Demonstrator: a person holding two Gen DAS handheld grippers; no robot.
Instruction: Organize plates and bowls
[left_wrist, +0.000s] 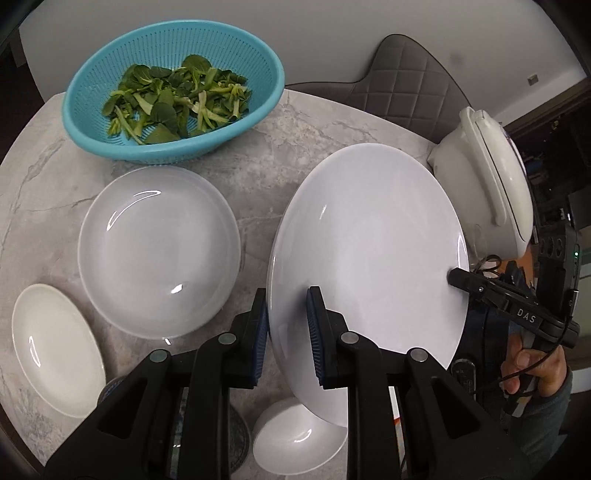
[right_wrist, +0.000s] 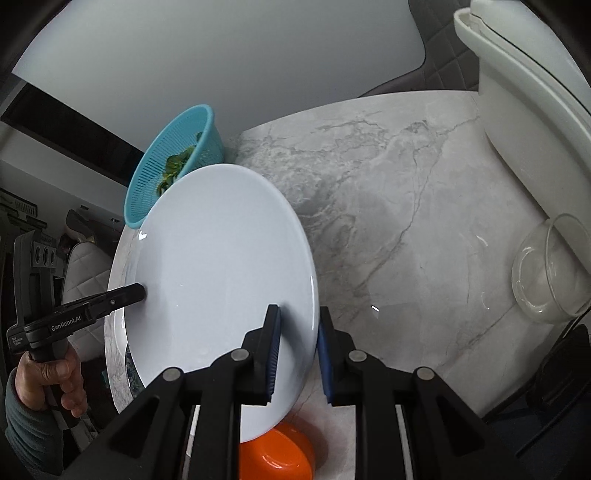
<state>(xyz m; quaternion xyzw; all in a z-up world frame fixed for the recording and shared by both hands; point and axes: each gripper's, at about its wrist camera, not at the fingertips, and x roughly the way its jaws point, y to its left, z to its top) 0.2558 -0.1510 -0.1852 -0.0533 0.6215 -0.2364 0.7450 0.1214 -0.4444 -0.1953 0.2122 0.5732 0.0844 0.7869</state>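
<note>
A large white plate (left_wrist: 373, 254) hangs tilted above the marble table (left_wrist: 258, 155), held at both sides. My left gripper (left_wrist: 286, 332) is shut on its left rim. My right gripper (right_wrist: 298, 345) is shut on the opposite rim of the same large white plate (right_wrist: 221, 273). In the left wrist view the right gripper (left_wrist: 456, 277) shows at the plate's right edge, with a hand under it. A deep white plate (left_wrist: 159, 251) rests on the table to the left, a small white plate (left_wrist: 55, 347) further left, and a small white bowl (left_wrist: 295, 439) below the lifted plate.
A blue colander (left_wrist: 173, 96) of green leaves stands at the back left. A white rice cooker (left_wrist: 491, 177) sits at the right, with a clear glass bowl (right_wrist: 550, 269) beside it. An orange bowl (right_wrist: 277, 454) lies below the plate. A quilted grey chair (left_wrist: 399, 77) stands behind the table.
</note>
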